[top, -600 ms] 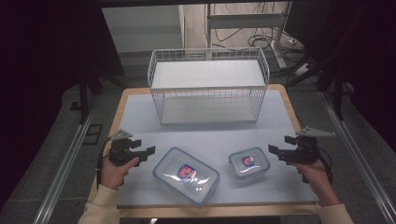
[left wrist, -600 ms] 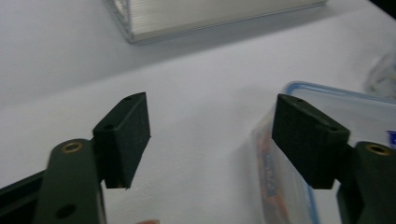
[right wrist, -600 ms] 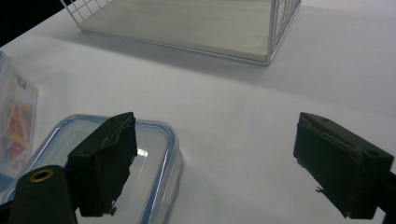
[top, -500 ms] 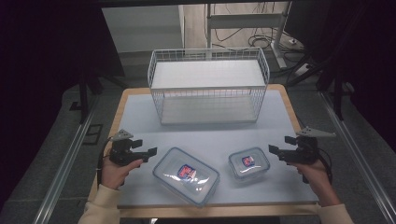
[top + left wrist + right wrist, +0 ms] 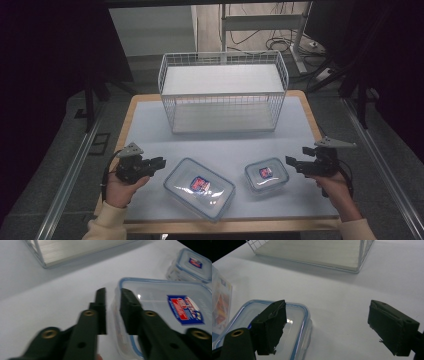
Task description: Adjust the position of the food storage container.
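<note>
A large clear container with a blue-rimmed lid and a red-and-blue label (image 5: 199,187) (image 5: 170,315) lies near the table's front, left of centre. A smaller matching container (image 5: 266,174) (image 5: 192,263) (image 5: 295,325) sits to its right. My left gripper (image 5: 161,162) (image 5: 113,307) hovers just left of the large container's corner, its jaws a narrow gap apart with nothing between them. My right gripper (image 5: 290,161) (image 5: 327,325) stands wide open just right of the small container, its left jaw over the lid's edge.
A white wire basket (image 5: 223,55) (image 5: 75,252) (image 5: 312,252) with an open front stands at the back of the pale blue table (image 5: 225,145). Bare tabletop lies between the basket and the containers. Dark floor and metal rails flank the table.
Both hands have shifted only slightly. The containers and the basket have not moved.
</note>
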A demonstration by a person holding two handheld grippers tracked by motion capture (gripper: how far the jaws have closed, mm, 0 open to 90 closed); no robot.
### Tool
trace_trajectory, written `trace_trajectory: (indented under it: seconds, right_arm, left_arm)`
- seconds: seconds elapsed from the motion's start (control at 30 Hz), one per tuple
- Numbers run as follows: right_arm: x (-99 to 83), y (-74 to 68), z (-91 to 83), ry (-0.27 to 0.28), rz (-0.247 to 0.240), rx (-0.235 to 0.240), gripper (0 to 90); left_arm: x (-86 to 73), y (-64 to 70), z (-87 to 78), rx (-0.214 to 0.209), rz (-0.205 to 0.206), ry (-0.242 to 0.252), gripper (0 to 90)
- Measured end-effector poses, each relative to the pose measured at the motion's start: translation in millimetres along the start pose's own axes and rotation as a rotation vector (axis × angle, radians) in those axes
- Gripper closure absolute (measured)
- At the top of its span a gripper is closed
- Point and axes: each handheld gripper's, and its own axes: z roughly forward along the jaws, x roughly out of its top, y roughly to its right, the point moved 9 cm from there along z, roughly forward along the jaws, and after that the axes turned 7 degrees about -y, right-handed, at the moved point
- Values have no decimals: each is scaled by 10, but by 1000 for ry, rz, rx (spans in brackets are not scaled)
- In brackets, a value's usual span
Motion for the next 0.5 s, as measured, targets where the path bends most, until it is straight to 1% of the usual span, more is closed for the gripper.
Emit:
trace_trajectory:
  seconds: [0.07, 0.1, 0.2, 0.23, 0.3, 0.33, 0.37, 0.47, 0.5]
  right_arm:
    - [-2, -5, 5, 1, 0, -2, 154]
    - [-7, -7, 6, -1, -1, -1, 155]
    - [-11, -3, 13, -3, -1, -4, 156]
    - [-13, 1, 16, -3, 0, -5, 157]
    - [-23, 7, 23, -8, 5, -8, 158]
    - [-27, 8, 27, -8, 6, -7, 159]
    - [-31, 8, 31, -9, 7, -7, 159]
    - [-35, -2, 39, -11, 8, -5, 159]
    - [-36, -6, 42, -12, 7, -4, 159]
  left_arm:
    - [-15, 53, -4, -30, 16, -9, 897]
    - [-20, 96, -7, -54, 23, -12, 900]
    - [-41, 277, -14, -104, 88, -32, 900]
    - [-54, 369, -11, -131, 118, -41, 900]
    - [-96, 530, -3, -176, 160, -52, 900]
    - [-96, 530, -3, -176, 160, -52, 900]
    - [-163, 684, 3, -216, 196, -71, 900]
    - [-278, 850, 20, -265, 224, -95, 900]
    - [-336, 915, 25, -284, 244, -110, 900]
